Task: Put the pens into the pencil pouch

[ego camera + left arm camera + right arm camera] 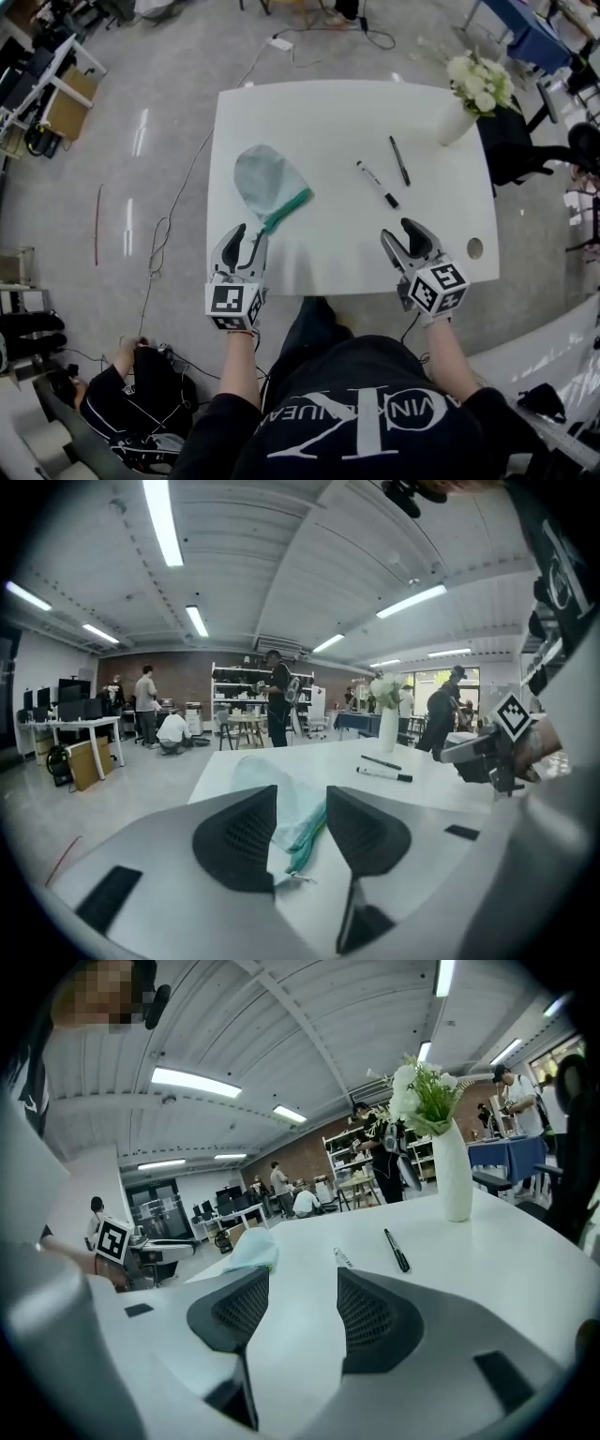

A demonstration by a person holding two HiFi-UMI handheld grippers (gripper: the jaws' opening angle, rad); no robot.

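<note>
Approach step: my left gripper (246, 234) and right gripper (405, 230) hang open and empty (no pen pouched yet); next I pin the pale-green fabric pencil pouch (267, 178) and grab the white marker pen (377, 184).

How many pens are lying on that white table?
2. A white marker lies mid-table, right of the pouch; a black pen lies beside it, nearer the flower vase. The pouch could hide more.
</note>
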